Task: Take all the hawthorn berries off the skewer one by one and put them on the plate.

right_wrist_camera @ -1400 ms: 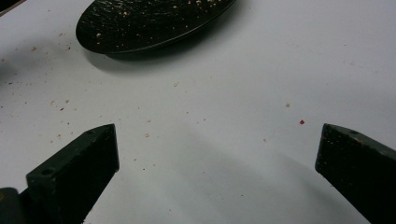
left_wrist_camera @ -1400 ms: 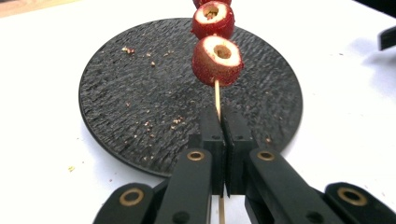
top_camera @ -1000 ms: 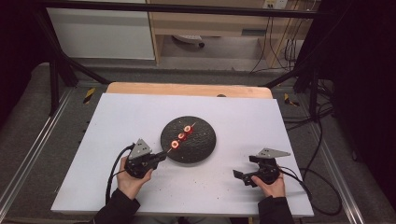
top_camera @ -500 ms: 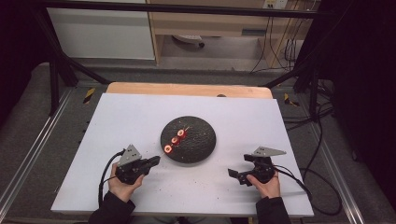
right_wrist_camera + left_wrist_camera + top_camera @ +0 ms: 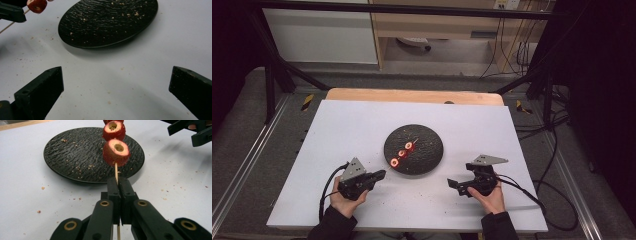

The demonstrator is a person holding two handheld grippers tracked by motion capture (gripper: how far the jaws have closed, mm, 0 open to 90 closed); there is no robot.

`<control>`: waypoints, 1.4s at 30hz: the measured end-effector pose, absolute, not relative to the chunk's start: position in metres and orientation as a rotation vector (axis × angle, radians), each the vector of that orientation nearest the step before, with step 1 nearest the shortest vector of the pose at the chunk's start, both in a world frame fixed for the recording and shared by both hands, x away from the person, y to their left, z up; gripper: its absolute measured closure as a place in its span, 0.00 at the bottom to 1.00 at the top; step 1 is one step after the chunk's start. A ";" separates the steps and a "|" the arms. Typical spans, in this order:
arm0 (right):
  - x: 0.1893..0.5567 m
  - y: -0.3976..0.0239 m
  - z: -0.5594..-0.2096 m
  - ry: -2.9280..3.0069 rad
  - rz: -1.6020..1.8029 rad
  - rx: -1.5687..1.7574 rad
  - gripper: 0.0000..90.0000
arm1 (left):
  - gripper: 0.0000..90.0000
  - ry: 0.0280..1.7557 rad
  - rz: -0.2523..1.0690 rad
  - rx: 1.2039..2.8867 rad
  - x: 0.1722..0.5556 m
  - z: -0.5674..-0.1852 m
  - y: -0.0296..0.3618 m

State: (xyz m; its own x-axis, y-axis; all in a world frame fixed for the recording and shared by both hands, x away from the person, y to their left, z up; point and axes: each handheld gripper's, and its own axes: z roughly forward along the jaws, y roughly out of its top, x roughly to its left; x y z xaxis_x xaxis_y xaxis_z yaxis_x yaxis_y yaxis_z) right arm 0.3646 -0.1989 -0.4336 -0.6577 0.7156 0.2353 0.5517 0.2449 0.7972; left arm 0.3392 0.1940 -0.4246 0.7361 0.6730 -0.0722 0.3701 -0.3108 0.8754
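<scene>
Three red fruit pieces point(image 5: 116, 152) are threaded on a thin wooden skewer point(image 5: 116, 171), and the bare end of that skewer is clamped between the closed jaws of the left claw point(image 5: 117, 182). In the high view the skewer point(image 5: 404, 150) is seen lying across the near-left edge of the black plate point(image 5: 427, 142), with its lowest fruit piece just past the rim.

Compared with a second ago, the left claw point(image 5: 379, 175) has been drawn back toward the near-left part of the tabletop point(image 5: 347, 120), and the skewer has been dragged with it, so that the fruit has slid from the plate's middle to its rim. The right claw point(image 5: 457, 185) has shifted only slightly; its jaws are held wide apart with nothing between them, low over the bare tabletop just near of the plate point(image 5: 110, 22).

It is judged that the skewer is being taken off the plate, and that the lift is under way rather than finished. Crumbs point(image 5: 125, 13) are left scattered on the plate.
</scene>
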 end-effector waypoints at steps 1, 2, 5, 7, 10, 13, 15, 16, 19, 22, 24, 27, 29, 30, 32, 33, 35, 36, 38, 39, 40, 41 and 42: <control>0.365 -0.196 -0.433 2.338 1.374 1.200 0.01 | 0.98 0.796 0.381 1.934 0.339 -0.425 0.194; 0.366 -0.193 -0.432 2.343 1.363 1.190 0.01 | 0.98 0.794 0.385 1.935 0.339 -0.425 0.193; 0.367 -0.184 -0.428 2.355 1.339 1.181 0.01 | 0.98 0.795 0.387 1.935 0.339 -0.425 0.194; 0.368 -0.178 -0.425 2.358 1.349 1.171 0.01 | 0.98 0.794 0.388 1.934 0.339 -0.424 0.193; 0.370 -0.171 -0.421 2.362 1.357 1.162 0.01 | 0.98 0.787 0.390 1.937 0.338 -0.425 0.191; 0.374 -0.162 -0.417 2.354 1.385 1.153 0.02 | 0.98 0.777 0.392 1.946 0.337 -0.425 0.189; 0.377 -0.156 -0.414 2.342 1.418 1.161 0.04 | 0.98 0.772 0.391 1.948 0.336 -0.426 0.188; 0.378 -0.152 -0.412 2.342 1.432 1.166 0.04 | 0.98 0.769 0.394 1.948 0.336 -0.426 0.187; 0.384 -0.142 -0.408 2.339 1.471 1.163 0.06 | 0.98 0.766 0.393 1.951 0.335 -0.426 0.186; 0.389 -0.134 -0.405 2.334 1.504 1.172 0.09 | 0.98 0.761 0.391 1.953 0.334 -0.426 0.185; 0.394 -0.131 -0.403 2.327 1.532 1.181 0.12 | 0.98 0.758 0.392 1.954 0.334 -0.426 0.184; 0.400 -0.126 -0.402 2.321 1.551 1.205 0.15 | 0.98 0.755 0.388 1.955 0.333 -0.427 0.183; 0.403 -0.124 -0.401 2.309 1.574 1.218 0.18 | 0.98 0.751 0.388 1.957 0.333 -0.427 0.181; 0.405 -0.123 -0.401 2.306 1.578 1.221 0.20 | 0.98 0.747 0.387 1.960 0.332 -0.427 0.180; 0.407 -0.121 -0.401 2.308 1.583 1.222 0.22 | 0.98 0.744 0.386 1.959 0.332 -0.428 0.178; 0.408 -0.119 -0.401 2.310 1.588 1.217 0.24 | 0.98 0.739 0.388 1.962 0.331 -0.428 0.177; 0.409 -0.117 -0.400 2.313 1.594 1.219 0.27 | 0.98 0.732 0.387 1.965 0.331 -0.428 0.175; 0.410 -0.117 -0.400 2.312 1.600 1.215 0.30 | 0.98 0.732 0.387 1.965 0.330 -0.428 0.174; 0.412 -0.116 -0.401 2.306 1.615 1.213 0.34 | 0.98 0.724 0.386 1.970 0.330 -0.429 0.173; 0.412 -0.116 -0.401 2.302 1.617 1.221 0.36 | 0.98 0.721 0.387 1.971 0.329 -0.429 0.172; 0.413 -0.116 -0.401 2.304 1.615 1.219 0.38 | 0.98 0.719 0.384 1.972 0.329 -0.429 0.172; 0.413 -0.117 -0.401 2.307 1.612 1.223 0.40 | 0.98 0.717 0.385 1.972 0.329 -0.429 0.171; 0.414 -0.117 -0.401 2.310 1.611 1.225 0.42 | 0.98 0.714 0.384 1.973 0.328 -0.429 0.171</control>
State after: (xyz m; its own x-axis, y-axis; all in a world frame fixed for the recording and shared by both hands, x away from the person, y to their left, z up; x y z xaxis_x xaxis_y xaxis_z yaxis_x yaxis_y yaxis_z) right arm 0.4137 -0.1168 -0.4008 -0.6795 0.6364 0.3651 0.5626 0.1325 0.8160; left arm 0.3284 0.1707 -0.4290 0.7785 0.6270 -0.0279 0.3221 -0.3610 0.8752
